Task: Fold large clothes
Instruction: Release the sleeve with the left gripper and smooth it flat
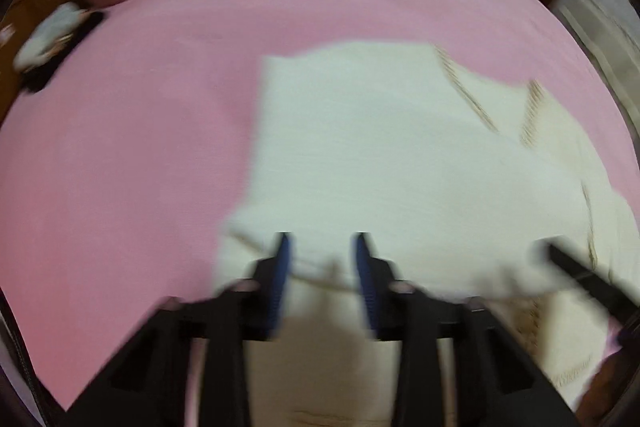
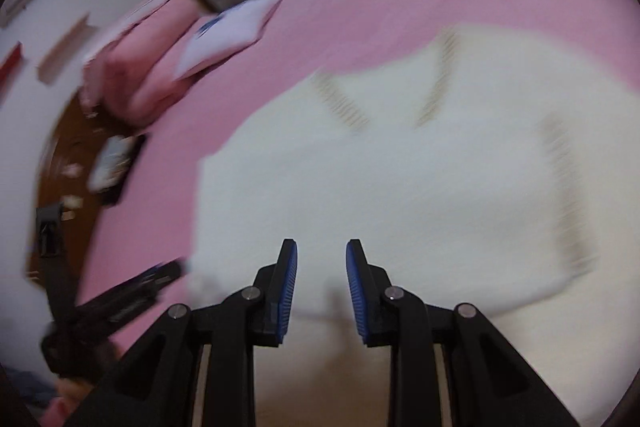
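One pink bed sheet [image 1: 160,115], cream garment [image 1: 380,147]

Pink bedsheet [image 1: 140,107] covering the bed. Folded pink bedding [image 2: 140,75] sitting at the head end, white pillow-like item with blue print [image 2: 232,31] lying against it. Small white-and-black object [image 1: 52,51] resting at the sheet's edge, too blurred to identify.
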The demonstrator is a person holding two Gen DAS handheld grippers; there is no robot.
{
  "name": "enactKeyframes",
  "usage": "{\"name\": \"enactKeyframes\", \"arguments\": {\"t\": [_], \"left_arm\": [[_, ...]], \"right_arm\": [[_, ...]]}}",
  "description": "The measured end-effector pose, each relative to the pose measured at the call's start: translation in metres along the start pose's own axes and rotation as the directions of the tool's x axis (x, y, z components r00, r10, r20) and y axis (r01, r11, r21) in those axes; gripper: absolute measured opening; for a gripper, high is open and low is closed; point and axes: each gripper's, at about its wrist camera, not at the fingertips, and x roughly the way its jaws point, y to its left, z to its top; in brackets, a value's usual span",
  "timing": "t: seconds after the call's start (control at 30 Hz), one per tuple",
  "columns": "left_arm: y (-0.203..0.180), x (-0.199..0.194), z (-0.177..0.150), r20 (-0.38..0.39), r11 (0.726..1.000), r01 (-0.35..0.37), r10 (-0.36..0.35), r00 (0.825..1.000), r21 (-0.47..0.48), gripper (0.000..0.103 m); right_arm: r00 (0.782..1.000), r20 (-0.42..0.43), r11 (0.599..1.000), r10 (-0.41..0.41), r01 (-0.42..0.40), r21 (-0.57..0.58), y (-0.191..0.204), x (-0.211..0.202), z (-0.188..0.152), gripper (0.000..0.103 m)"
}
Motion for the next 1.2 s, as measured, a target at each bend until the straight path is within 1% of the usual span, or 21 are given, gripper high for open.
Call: {"name": "enactKeyframes", "arguments": {"t": [0.07, 0.1, 0.13, 0.17, 0.23, 0.27, 0.3, 0.37, 0.47, 0.53, 0.6, 0.67, 0.7, 0.77, 0.8, 0.83, 0.9, 0.93, 1.03, 1.13, 1.2], "left_arm": [[-0.015, 0.027, 0.003, -0.085, 0.999, 0.002, 0.001, 0.996, 0.043, 0.008], [-0.019, 0.04, 0.008, -0.126, 0.999, 0.011, -0.005, 0.992, 0.044, 0.008], [-0.017, 0.052, 0.017, -0.165, 0.999, 0.007, 0.0, 0.986, 0.04, 0.008], [-0.02, 0.062, 0.019, -0.18, 0.999, -0.003, 0.009, 0.984, 0.034, 0.008], [-0.014, 0.065, 0.018, -0.151, 0.999, -0.039, 0.044, 0.988, 0.032, 0.008], [-0.009, 0.062, 0.017, -0.105, 0.991, -0.126, 0.131, 0.986, 0.053, 0.008], [-0.003, 0.062, 0.015, -0.078, 0.971, -0.228, 0.233, 0.969, 0.076, 0.008], [0.014, 0.069, 0.011, -0.071, 0.938, -0.328, 0.337, 0.939, 0.108, 0.008], [0.042, 0.075, 0.004, -0.094, 0.927, -0.37, 0.374, 0.923, 0.054, 0.01], [0.057, 0.078, 0.002, -0.142, 0.921, -0.389, 0.39, 0.91, 0.033, 0.01], [0.062, 0.067, 0.009, -0.146, 0.925, -0.376, 0.365, 0.919, -0.05, 0.01], [0.054, 0.041, 0.018, -0.098, 0.946, -0.295, 0.284, 0.954, -0.132, 0.01], [0.049, 0.032, 0.02, -0.061, 0.959, -0.245, 0.238, 0.969, -0.143, 0.01], [0.026, 0.015, 0.022, 0.017, 0.989, -0.116, 0.118, 0.993, -0.095, 0.01], [0.015, 0.012, 0.016, 0.035, 0.996, -0.06, 0.063, 0.997, -0.064, 0.01], [0.002, 0.012, 0.013, 0.045, 1.0, 0.0, 0.001, 0.999, -0.03, 0.01], [-0.02, 0.019, 0.008, 0.042, 0.998, 0.054, -0.055, 0.998, 0.011, 0.01], [-0.03, 0.026, 0.007, 0.035, 0.998, 0.061, -0.061, 0.997, 0.023, 0.01], [-0.023, 0.054, 0.026, 0.061, 0.998, 0.054, -0.055, 0.997, 0.017, 0.01], [-0.008, 0.064, 0.051, 0.118, 0.999, 0.043, -0.04, 0.992, -0.017, 0.01], [-0.003, 0.069, 0.061, 0.155, 1.0, -0.005, 0.009, 0.988, -0.027, 0.01]], "right_arm": [[0.998, -0.062, 1.0, 0.01, -0.009, 0.021, -0.001, 0.025, -0.007, 0.021], [0.995, -0.098, 0.999, 0.005, 0.0, 0.042, -0.006, 0.038, -0.011, 0.009], [0.994, -0.111, 0.998, -0.003, 0.01, 0.057, -0.011, 0.043, -0.012, 0.006], [0.994, -0.106, 0.996, -0.003, 0.012, 0.086, -0.022, 0.044, -0.012, 0.001], [0.998, -0.055, 0.994, -0.002, 0.008, 0.105, -0.04, 0.032, -0.01, 0.0], [0.999, -0.018, 0.994, -0.047, 0.049, 0.093, -0.055, 0.018, -0.007, 0.0], [0.996, 0.008, 0.992, -0.091, 0.09, 0.09, -0.068, 0.008, -0.005, 0.0], [0.987, 0.059, 0.978, -0.148, 0.137, 0.157, -0.103, -0.021, -0.002, 0.0], [0.932, 0.128, 0.902, -0.339, 0.284, 0.324, -0.16, -0.072, -0.005, 0.0], [0.928, 0.153, 0.89, -0.34, 0.265, 0.37, -0.171, -0.091, -0.004, 0.0], [0.878, 0.16, 0.852, -0.451, 0.371, 0.369, -0.163, -0.1, -0.001, 0.004], [0.9, 0.213, 0.9, -0.381, 0.307, 0.309, -0.145, -0.098, 0.003, 0.004], [0.92, 0.247, 0.936, -0.304, 0.24, 0.257, -0.13, -0.092, 0.005, 0.004], [0.956, 0.249, 0.98, -0.152, 0.114, 0.164, -0.1, -0.071, 0.008, 0.004], [0.971, 0.222, 0.989, -0.084, 0.055, 0.134, -0.088, -0.056, 0.011, 0.004], [0.987, 0.159, 0.994, 0.027, -0.043, 0.098, -0.072, -0.031, 0.013, 0.004], [0.988, 0.059, 0.988, 0.141, -0.144, 0.059, -0.04, 0.011, 0.012, 0.004], [0.987, 0.012, 0.987, 0.161, -0.161, 0.026, -0.024, 0.033, 0.01, 0.005], [0.996, -0.034, 0.995, 0.086, -0.088, -0.043, 0.0, 0.071, 0.013, 0.005], [1.0, 0.023, 0.996, 0.016, -0.014, -0.09, -0.003, 0.083, 0.028, 0.004], [0.998, 0.056, 0.995, 0.007, -0.002, -0.097, -0.021, 0.076, 0.036, 0.0]]}}
